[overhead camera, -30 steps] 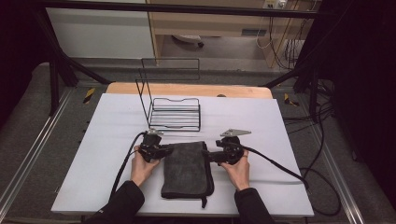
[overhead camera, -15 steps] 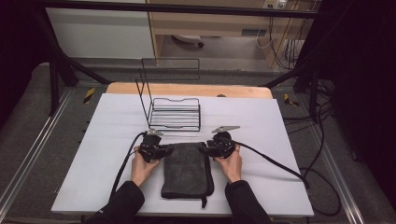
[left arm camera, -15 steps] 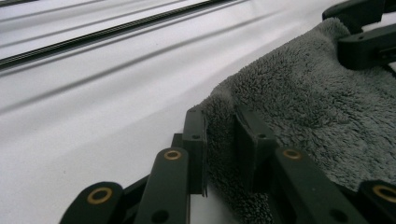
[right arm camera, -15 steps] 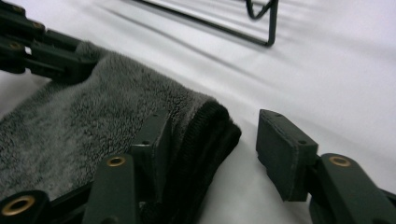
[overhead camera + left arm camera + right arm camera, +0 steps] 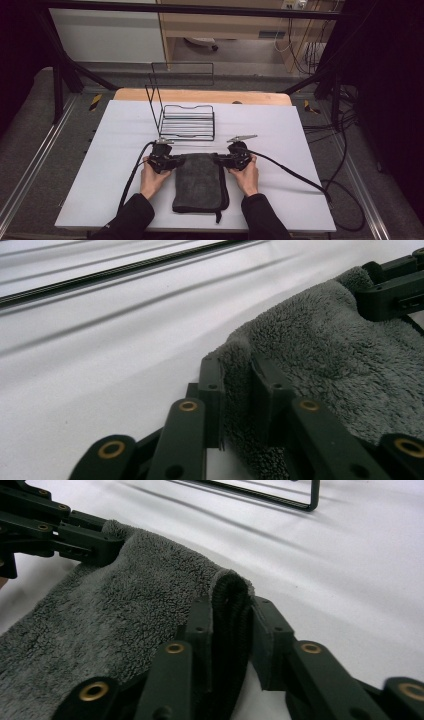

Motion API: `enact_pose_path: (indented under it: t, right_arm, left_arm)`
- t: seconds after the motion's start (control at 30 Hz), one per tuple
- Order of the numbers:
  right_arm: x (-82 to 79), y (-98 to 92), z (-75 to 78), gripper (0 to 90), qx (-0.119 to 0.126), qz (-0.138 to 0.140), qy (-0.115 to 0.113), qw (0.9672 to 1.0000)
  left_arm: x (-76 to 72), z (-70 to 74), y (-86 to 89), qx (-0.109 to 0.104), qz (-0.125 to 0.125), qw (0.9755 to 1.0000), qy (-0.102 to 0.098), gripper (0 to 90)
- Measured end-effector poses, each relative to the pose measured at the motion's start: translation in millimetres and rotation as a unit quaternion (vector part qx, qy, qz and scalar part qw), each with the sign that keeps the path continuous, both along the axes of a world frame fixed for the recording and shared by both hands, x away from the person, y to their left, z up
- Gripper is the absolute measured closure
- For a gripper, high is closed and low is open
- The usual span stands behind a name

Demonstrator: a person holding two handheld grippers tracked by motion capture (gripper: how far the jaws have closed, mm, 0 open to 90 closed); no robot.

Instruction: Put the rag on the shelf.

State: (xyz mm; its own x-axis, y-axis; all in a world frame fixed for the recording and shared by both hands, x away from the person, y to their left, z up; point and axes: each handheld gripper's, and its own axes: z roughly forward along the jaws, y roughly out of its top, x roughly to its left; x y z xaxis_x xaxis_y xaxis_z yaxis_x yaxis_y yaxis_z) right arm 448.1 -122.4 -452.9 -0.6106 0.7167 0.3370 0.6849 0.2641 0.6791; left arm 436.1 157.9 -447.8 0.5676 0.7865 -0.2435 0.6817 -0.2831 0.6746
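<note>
A folded grey towel (image 5: 200, 185) lies on the white table (image 5: 100, 165) in front of the person. In the high view my left gripper (image 5: 179, 161) is at the towel's far left corner and my right gripper (image 5: 217, 159) at its far right corner. In the left gripper view the left gripper (image 5: 236, 366) is shut on the fluffy corner of the towel (image 5: 340, 360), with the right gripper (image 5: 395, 285) facing it. In the right gripper view the right gripper (image 5: 232, 607) pinches the hemmed corner of the towel (image 5: 125, 605), and the left gripper (image 5: 65, 530) holds the far corner.
A black wire rack (image 5: 189, 122) with a tall upright frame stands just beyond the towel; its base wire (image 5: 280, 497) runs close behind the grippers. Cables (image 5: 300, 177) trail off each gripper across the table. Bare table lies to both sides.
My right gripper has slid left onto the towel's far right corner and closed on it. The left gripper and the towel have stayed put.
</note>
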Motion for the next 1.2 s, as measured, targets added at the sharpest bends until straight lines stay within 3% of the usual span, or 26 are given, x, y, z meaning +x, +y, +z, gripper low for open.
enact_pose_path:
  t: [0.2,0.4,0.73,1.2]
  right_arm:
    - [-1.9,-1.7,5.4,79.7,0.010,0.001,0.002,1.0000]
    - [-5.9,-4.6,15.4,79.7,0.030,0.005,-0.004,0.9995]
    - [-18.7,-10.8,35.4,80.1,0.057,0.016,-0.040,0.9974]
    - [-33.2,-18.3,65.6,80.2,0.087,0.014,-0.093,0.9918]
  left_arm:
    - [-0.3,3.0,3.4,-0.010,-0.003,0.9999,0.002,79.3]
    - [-5.4,13.7,8.8,-0.031,-0.006,0.9994,-0.015,79.8]
    - [-17.3,34.3,14.6,-0.066,-0.008,0.9968,-0.045,79.8]
    - [-36.8,68.2,16.6,-0.087,-0.021,0.9908,-0.102,79.7]
